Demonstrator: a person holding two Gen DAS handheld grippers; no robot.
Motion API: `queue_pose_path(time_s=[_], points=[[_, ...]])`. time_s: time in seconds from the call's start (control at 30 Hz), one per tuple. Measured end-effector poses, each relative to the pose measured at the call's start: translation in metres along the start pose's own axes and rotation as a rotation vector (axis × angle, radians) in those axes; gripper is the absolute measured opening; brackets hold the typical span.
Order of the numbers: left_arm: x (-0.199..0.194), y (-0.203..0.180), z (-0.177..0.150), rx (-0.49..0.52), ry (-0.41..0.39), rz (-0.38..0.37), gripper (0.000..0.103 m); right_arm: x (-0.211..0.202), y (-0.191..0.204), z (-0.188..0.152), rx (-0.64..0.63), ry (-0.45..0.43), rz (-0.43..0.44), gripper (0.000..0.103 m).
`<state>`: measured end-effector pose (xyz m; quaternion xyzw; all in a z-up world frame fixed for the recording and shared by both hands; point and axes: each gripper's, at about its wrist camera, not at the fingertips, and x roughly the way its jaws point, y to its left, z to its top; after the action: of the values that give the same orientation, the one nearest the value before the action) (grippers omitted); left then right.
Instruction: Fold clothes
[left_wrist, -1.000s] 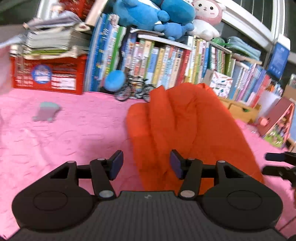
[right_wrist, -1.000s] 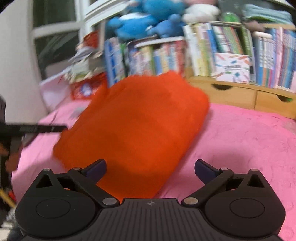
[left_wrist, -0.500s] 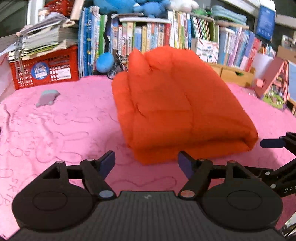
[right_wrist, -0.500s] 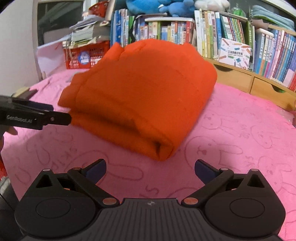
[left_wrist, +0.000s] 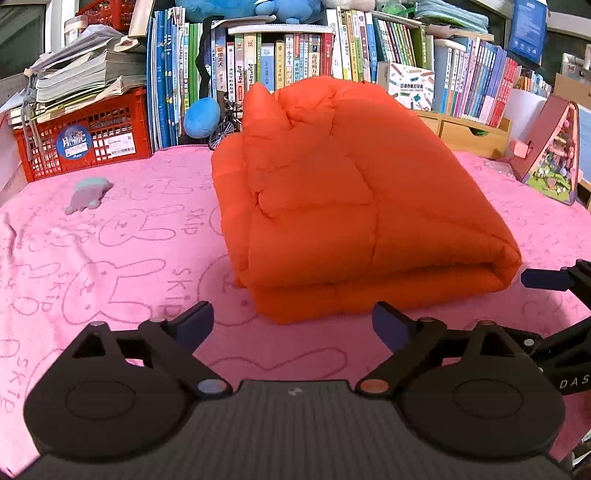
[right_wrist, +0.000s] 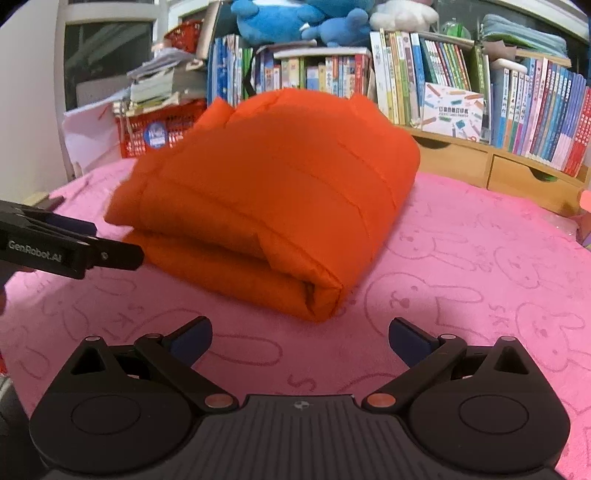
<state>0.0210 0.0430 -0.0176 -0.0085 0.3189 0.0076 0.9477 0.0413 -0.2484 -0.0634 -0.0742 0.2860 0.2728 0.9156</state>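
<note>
An orange quilted jacket (left_wrist: 343, 206) lies folded in a thick bundle on the pink rabbit-print cloth (left_wrist: 110, 266); the right wrist view shows the same jacket (right_wrist: 273, 199) from its other side. My left gripper (left_wrist: 293, 326) hangs open just short of the bundle's near edge, holding nothing. My right gripper (right_wrist: 299, 341) is open too, a little back from the jacket's folded corner. Each view catches the other gripper at its side: the right gripper (left_wrist: 546, 280) and the left gripper (right_wrist: 74, 247).
Shelves of books (left_wrist: 332, 62) and plush toys (right_wrist: 280, 18) line the back. A red crate (left_wrist: 85, 136) under stacked papers stands at the back left. A small grey-green toy (left_wrist: 86, 194) lies on the cloth. Wooden drawers (right_wrist: 491, 170) and a pink toy house (left_wrist: 554, 155) sit right.
The jacket was laid down and let go; it now rests folded on the cloth. Both grippers pulled back from it and the left one opened wider.
</note>
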Motion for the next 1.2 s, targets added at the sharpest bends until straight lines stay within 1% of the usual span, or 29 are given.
queue_pose_path(time_s=[0.07, 0.23, 0.33, 0.47, 0.53, 0.6, 0.67, 0.8, 0.97, 1.03, 1.1, 1.2], points=[[-0.003, -0.002, 0.004, 0.013, -0.011, 0.001, 0.103, -0.002, 0.002, 0.005, -0.007, 0.001, 0.002, 0.103], [-0.005, -0.011, 0.018, 0.085, -0.013, 0.011, 0.103, -0.007, 0.006, 0.017, -0.045, 0.016, -0.031, 0.103], [-0.008, -0.015, 0.024, 0.099, -0.01, 0.001, 0.103, -0.01, 0.008, 0.023, -0.045, 0.024, -0.047, 0.103], [-0.007, -0.02, 0.027, 0.106, 0.018, -0.022, 0.103, -0.009, 0.006, 0.029, -0.048, 0.028, -0.036, 0.103], [-0.006, -0.02, 0.026, 0.091, 0.033, -0.055, 0.103, -0.008, 0.006, 0.033, -0.049, 0.034, -0.04, 0.103], [-0.004, -0.017, 0.026, 0.059, 0.058, -0.111, 0.103, -0.009, 0.005, 0.036, -0.049, 0.035, -0.039, 0.103], [-0.002, -0.014, 0.028, 0.034, 0.082, -0.134, 0.103, -0.009, 0.004, 0.038, -0.044, 0.033, -0.033, 0.103], [-0.003, -0.019, 0.032, 0.058, 0.077, -0.077, 0.103, -0.01, 0.002, 0.042, -0.031, 0.033, -0.027, 0.103], [-0.002, -0.023, 0.035, 0.078, 0.088, -0.043, 0.103, -0.006, -0.001, 0.046, -0.017, 0.05, -0.018, 0.103], [-0.001, -0.023, 0.035, 0.071, 0.101, -0.059, 0.103, -0.003, -0.003, 0.046, -0.022, 0.058, -0.028, 0.103], [0.0, -0.024, 0.035, 0.074, 0.109, -0.053, 0.103, -0.001, -0.005, 0.046, -0.017, 0.068, -0.039, 0.103], [-0.001, -0.026, 0.036, 0.089, 0.099, -0.015, 0.103, -0.001, -0.007, 0.045, -0.007, 0.071, -0.036, 0.103]])
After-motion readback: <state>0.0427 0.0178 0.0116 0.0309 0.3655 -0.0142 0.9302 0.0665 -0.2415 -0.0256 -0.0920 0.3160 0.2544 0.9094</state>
